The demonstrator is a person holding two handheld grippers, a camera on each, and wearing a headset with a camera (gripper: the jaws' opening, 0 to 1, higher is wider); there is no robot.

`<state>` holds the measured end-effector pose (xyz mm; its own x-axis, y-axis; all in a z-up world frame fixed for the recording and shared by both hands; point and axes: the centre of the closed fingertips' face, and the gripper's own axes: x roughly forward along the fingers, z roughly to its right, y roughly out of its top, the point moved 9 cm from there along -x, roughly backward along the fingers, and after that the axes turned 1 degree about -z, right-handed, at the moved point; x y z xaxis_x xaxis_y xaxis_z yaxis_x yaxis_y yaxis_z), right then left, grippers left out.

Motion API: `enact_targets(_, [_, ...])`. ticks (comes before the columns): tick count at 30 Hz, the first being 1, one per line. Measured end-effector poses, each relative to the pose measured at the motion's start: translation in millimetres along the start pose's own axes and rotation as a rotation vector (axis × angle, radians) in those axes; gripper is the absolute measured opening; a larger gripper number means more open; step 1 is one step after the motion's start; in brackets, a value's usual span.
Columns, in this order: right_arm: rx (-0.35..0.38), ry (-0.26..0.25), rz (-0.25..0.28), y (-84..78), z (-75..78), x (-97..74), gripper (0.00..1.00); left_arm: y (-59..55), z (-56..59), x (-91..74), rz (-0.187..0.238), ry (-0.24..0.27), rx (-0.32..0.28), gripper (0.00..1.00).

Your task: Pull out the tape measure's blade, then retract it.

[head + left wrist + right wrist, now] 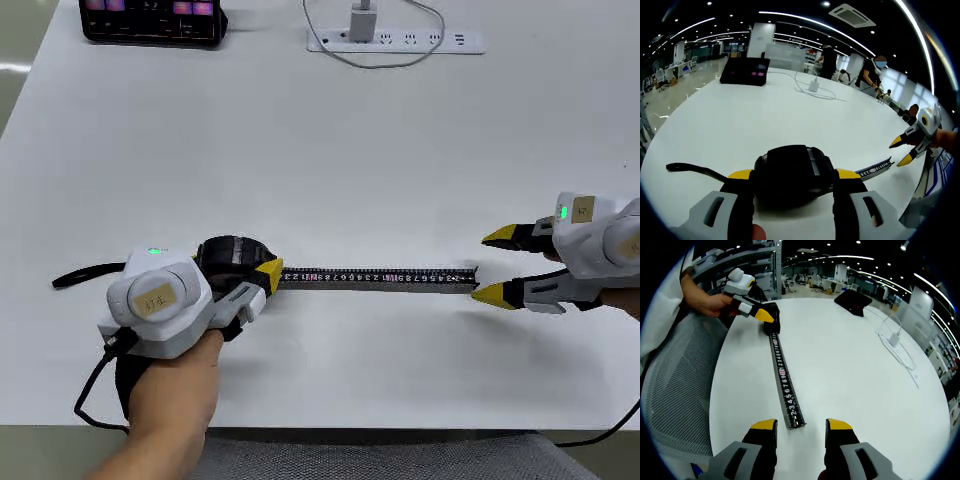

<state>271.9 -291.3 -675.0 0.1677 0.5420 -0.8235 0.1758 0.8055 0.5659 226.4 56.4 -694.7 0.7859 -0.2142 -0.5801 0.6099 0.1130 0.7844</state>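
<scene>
The tape measure case [232, 258] rests on the white surface [350, 150]. The left gripper [794, 175] has its fingers [741, 176] clamped on opposite sides of the case. The blade [380, 278] lies flat, extended from the case toward the right gripper [483, 266]. That gripper's fingers are apart; the blade end farthest from the case sits between their tips, unclamped. A black strap [85, 274] trails from the case's opposite side.

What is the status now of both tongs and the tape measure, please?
Left tongs shut on tape measure case. Right tongs open at blade tip, not gripping. Blade out, flat on table. Power strip far back, no obstacle.
</scene>
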Motion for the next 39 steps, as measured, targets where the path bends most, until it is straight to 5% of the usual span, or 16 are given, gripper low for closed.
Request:
enact_targets(13, [-0.088,0.071,-0.083,3.0,-0.1,13.5,0.25,-0.3,-0.1,0.2,-0.004,-0.004,0.001,0.59])
enact_targets(39, [-0.135,0.143,-0.186,2.5,4.7,27.1,0.13,0.3,-0.4,1.0,-0.008,-0.004,0.000,0.59])
